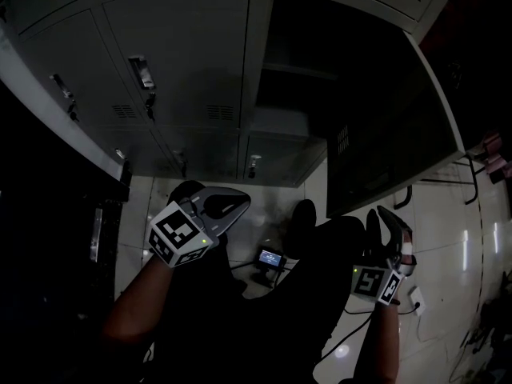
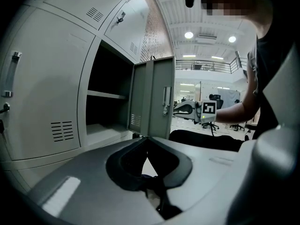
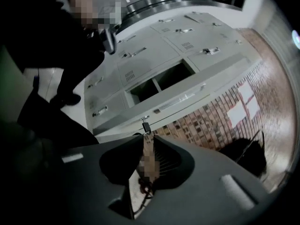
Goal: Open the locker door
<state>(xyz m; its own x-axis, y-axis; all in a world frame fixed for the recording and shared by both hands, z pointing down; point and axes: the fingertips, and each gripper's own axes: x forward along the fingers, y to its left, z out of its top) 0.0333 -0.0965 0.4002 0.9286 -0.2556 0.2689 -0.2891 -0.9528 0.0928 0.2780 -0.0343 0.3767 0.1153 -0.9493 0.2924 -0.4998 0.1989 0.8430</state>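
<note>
The grey locker bank has one compartment standing open, its door swung out to the right. In the left gripper view the open compartment shows a shelf, and the door carries a vertical handle. My right gripper hangs just off the door's free edge, jaws a narrow gap apart with nothing between them. In its own view the right gripper points at a small latch on the door. My left gripper floats in front of the lockers, shut and empty; its tips meet.
Closed lockers with metal handles fill the left. On the tiled floor lie a small device with a lit screen and cables. A brick wall flanks the lockers. A black frame stands at the right.
</note>
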